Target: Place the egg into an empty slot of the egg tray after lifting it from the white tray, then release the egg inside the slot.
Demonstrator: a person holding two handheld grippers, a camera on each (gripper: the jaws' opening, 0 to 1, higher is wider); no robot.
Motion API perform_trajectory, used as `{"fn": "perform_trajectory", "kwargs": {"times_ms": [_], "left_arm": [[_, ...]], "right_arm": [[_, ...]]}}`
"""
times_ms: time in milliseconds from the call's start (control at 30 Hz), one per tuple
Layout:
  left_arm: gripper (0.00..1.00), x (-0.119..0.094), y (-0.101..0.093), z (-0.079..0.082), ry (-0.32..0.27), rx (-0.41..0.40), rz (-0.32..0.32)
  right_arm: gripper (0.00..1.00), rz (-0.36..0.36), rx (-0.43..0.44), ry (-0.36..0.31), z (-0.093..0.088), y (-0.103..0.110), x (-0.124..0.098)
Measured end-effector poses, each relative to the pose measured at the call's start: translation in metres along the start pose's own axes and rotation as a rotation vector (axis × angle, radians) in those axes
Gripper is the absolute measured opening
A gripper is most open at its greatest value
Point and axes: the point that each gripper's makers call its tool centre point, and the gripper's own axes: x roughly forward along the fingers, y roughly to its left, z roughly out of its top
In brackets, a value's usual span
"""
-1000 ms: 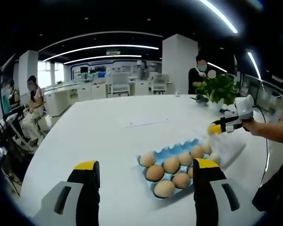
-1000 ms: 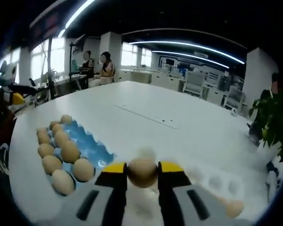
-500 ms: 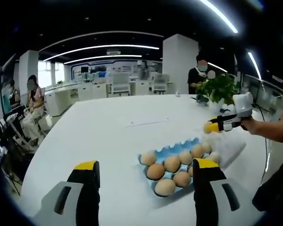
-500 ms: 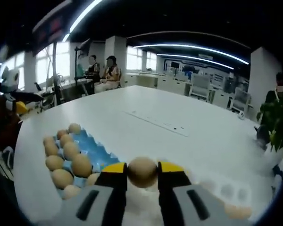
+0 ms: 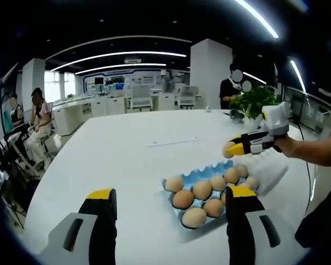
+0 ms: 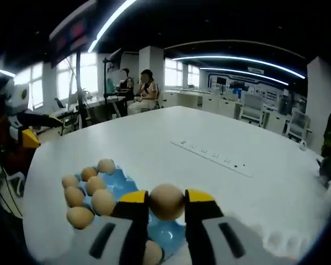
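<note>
Right gripper (image 6: 166, 205): bottom centre of right gripper view, yellow-tipped jaws pinching a round tan egg (image 6: 166, 201). Also seen at right of left gripper view (image 5: 230, 149), held in a person's hand (image 5: 292, 146), egg at its tip (image 5: 228, 149).
Egg pos: in the air, above the near end of the blue moulded egg tray (image 6: 117, 186); not touching tray. In left gripper view it hangs over the tray's far edge (image 5: 201, 174).
Egg tray: lower left of right gripper view, lower right-centre of left gripper view, on the big white round table (image 5: 127, 160). Holds approx. 7 tan eggs (image 5: 195, 217); in right gripper view they sit in two rows (image 6: 80, 216), bare blue slots towards the gripper.
White tray: pale, blurry, just beyond the egg tray at right of left gripper view (image 5: 273, 171), partly behind the right gripper; contents can't tell.
Left gripper (image 5: 165, 200): bottom of left gripper view, jaws spread wide, nothing betw. them, above the table near the tray. Small at left edge of right gripper view (image 6: 28, 137).
Bkgd: office, desks, seated people at upper left (image 5: 39, 118), green potted plant (image 5: 256, 102) at far table edge, standing person (image 5: 231, 85) behind it.
</note>
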Motion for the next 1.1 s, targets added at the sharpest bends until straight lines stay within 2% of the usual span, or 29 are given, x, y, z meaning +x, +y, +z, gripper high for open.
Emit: {"fn": "perform_trajectory", "kwargs": {"times_ms": [367, 567, 900, 1100], "left_arm": [[0.82, 0.0, 0.005, -0.002, -0.002, -0.011, 0.001], [0.82, 0.0, 0.005, -0.003, -0.002, -0.012, 0.0], [0.82, -0.001, 0.003, -0.002, -0.005, -0.012, -0.001], [0.82, -0.003, 0.003, -0.002, -0.006, -0.015, 0.001]], "right_arm": [[0.24, 0.11, -0.003, -0.003, 0.012, 0.044, 0.039], [0.24, 0.15, -0.005, -0.004, 0.016, 0.058, 0.053], [0.24, 0.21, -0.023, 0.027, 0.01, 0.081, 0.071], [0.24, 0.237, -0.011, 0.048, 0.005, 0.086, 0.077]]}}
